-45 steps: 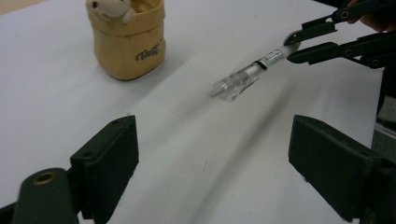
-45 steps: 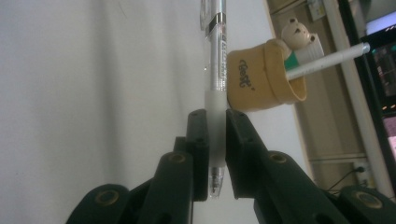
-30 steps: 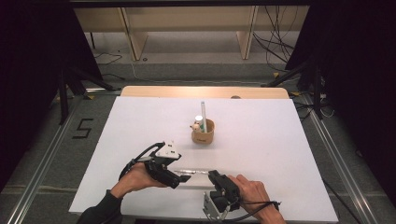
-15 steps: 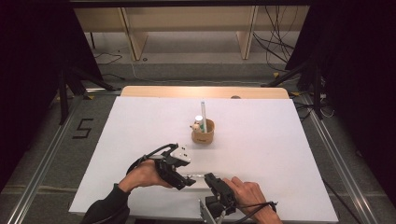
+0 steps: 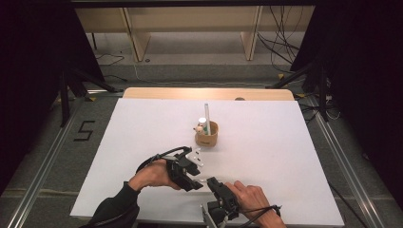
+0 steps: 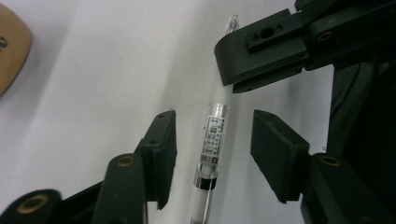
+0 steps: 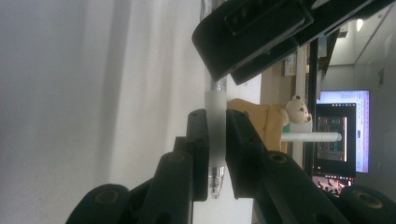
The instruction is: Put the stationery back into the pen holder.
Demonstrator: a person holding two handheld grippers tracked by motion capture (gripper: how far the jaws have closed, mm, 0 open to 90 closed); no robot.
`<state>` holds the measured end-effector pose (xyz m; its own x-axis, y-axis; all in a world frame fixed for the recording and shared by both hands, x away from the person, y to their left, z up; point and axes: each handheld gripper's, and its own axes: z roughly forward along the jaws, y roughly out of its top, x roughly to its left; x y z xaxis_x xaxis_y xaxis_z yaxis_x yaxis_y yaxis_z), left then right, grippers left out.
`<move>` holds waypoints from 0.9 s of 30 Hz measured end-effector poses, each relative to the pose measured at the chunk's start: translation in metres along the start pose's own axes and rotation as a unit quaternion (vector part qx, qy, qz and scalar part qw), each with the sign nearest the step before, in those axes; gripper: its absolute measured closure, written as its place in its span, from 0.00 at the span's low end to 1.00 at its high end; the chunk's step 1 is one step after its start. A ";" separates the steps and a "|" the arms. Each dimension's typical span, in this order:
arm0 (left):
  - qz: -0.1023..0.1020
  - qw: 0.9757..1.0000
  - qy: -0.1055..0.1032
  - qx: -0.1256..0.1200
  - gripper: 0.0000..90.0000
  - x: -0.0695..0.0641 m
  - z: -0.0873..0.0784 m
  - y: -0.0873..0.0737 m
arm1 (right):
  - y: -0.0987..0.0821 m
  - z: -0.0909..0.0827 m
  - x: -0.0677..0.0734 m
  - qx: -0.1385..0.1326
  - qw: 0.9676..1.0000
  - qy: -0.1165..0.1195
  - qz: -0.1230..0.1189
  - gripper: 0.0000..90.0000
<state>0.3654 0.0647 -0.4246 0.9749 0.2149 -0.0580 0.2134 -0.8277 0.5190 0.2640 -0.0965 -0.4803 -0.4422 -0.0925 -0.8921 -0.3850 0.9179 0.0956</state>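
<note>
A clear white pen [image 6: 215, 123] with a barcode label lies along the white table between my left gripper's [image 6: 212, 140] jaws. Those jaws have just been closing, and gaps remain on both sides of the pen. My right gripper [image 7: 215, 128] is shut on the pen's [image 7: 215, 105] frosted grip section, near its tip. In the high view my left gripper [image 5: 196, 183] and right gripper [image 5: 212, 182] meet tip to tip near the front edge, with a short stretch of the pen [image 5: 204, 181] showing between them.
A tan cup [image 5: 207, 136] holding upright pens and a small bear figure stands mid-table, beyond the hands. The white table [image 5: 285, 156] is bordered by a wooden strip at the back. In the right gripper view the cup [image 7: 261, 121] is behind the jaws.
My left hand has slid to the right, toward the right gripper, and its jaws have narrowed around the pen. The right gripper has stayed almost in place.
</note>
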 end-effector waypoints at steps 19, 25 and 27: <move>0.017 0.998 -0.029 0.043 0.76 0.004 0.014 0.008 | 0.002 0.001 0.003 -0.002 1.000 0.004 -0.015 0.90; 0.021 0.998 -0.032 0.047 0.78 0.005 0.014 0.008 | 0.003 0.000 0.004 -0.002 1.000 0.005 -0.016 0.90; 0.024 0.998 -0.033 0.049 0.79 0.005 0.014 0.009 | 0.003 0.001 0.005 -0.003 1.000 0.006 -0.021 0.90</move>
<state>0.3732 0.0509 -0.4322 0.9854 0.1424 -0.0928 0.1688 -0.8837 0.4366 0.2614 -0.0935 -0.4846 -0.4348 -0.1348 -0.8904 -0.4087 0.9106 0.0617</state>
